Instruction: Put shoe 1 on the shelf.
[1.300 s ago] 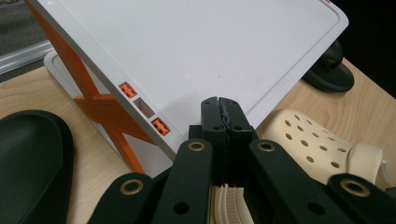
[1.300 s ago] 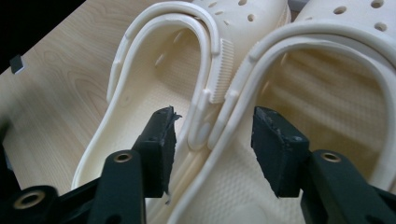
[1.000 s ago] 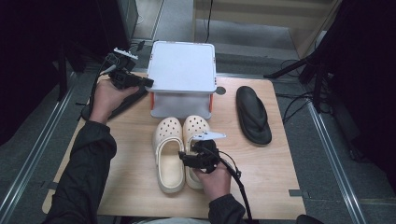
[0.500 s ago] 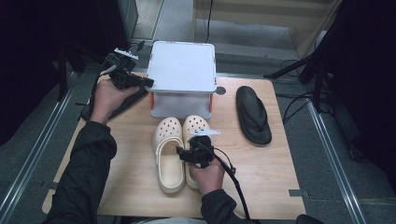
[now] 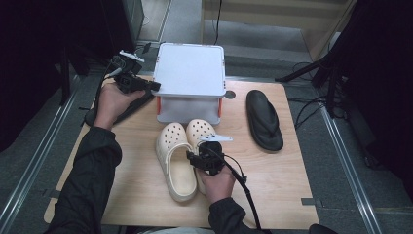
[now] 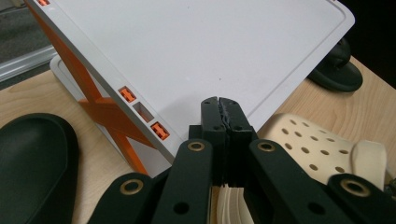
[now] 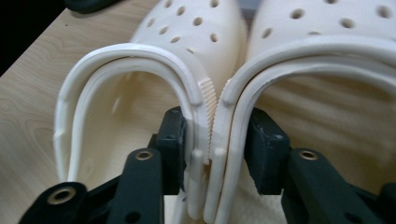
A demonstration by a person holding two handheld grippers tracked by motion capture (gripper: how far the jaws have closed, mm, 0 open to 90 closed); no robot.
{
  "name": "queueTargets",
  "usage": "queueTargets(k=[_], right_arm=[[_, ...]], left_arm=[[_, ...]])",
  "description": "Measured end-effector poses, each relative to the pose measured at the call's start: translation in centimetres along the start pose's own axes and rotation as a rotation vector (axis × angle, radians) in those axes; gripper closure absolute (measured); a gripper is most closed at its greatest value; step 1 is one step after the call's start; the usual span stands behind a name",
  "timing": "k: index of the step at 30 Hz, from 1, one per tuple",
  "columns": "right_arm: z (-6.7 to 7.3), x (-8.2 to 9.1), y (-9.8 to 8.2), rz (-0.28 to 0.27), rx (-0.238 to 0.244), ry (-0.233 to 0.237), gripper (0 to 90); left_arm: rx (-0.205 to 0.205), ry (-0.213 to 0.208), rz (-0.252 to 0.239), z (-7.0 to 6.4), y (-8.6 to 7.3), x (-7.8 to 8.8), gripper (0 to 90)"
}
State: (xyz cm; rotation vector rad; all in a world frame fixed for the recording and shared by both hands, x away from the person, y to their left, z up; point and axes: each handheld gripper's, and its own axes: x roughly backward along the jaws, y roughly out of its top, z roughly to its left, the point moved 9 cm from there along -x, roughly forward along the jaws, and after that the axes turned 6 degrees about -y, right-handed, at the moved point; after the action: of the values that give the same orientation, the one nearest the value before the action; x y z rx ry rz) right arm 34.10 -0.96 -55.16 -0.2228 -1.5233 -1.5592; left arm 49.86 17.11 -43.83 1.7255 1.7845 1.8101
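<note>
Two cream clogs lie side by side on the wooden table, the left clog (image 5: pixel 173 163) (image 7: pixel 187 37) and the right clog (image 5: pixel 200 129) (image 7: pixel 327 32), toes toward the box. My right gripper (image 5: pixel 204 157) (image 7: pixel 217 133) reaches in from the heel side. Its jaws have just been closing, and each pad now presses on one clog's inner side wall, pinching the two walls together. My left gripper (image 5: pixel 152 87) (image 6: pixel 222 105) is shut with nothing in it, held at the left edge of the white box lid (image 5: pixel 191 68) (image 6: pixel 196 51).
The white box with orange clips stands at the table's back centre. One black sandal (image 5: pixel 265 119) (image 6: pixel 336 70) lies at the right. Another black sandal (image 5: pixel 127 109) (image 6: pixel 32 163) lies under my left hand. Bare wooden table (image 5: pixel 277 180) shows at the front right.
The right gripper's jaws have closed from wide open onto the clogs' adjoining walls, with the hand shifting only slightly. The left hand and gripper have stayed still.
</note>
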Motion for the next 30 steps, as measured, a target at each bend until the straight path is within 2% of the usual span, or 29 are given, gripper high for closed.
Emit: queueTargets(k=[3,9,18,30], right_arm=[[-0.3,0.1,0.2,-0.008,0.022,-0.022,66.0],[-0.4,0.4,0.7,0.006,0.033,0.009,66.8],[-0.1,1.2,2.9,-0.028,0.067,0.03,66.9],[-0.9,-0.7,6.3,-0.027,0.074,0.031,66.9]], left_arm=[[0.0,-0.001,0.0,0.0,0.0,0.0,90.0],[0.004,-0.004,0.0,0.0,0.0,0.0,90.0],[0.01,0.003,0.0,0.0,0.0,0.0,90.0],[0.012,0.0,0.0,0.0,0.0,0.0,90.0]])
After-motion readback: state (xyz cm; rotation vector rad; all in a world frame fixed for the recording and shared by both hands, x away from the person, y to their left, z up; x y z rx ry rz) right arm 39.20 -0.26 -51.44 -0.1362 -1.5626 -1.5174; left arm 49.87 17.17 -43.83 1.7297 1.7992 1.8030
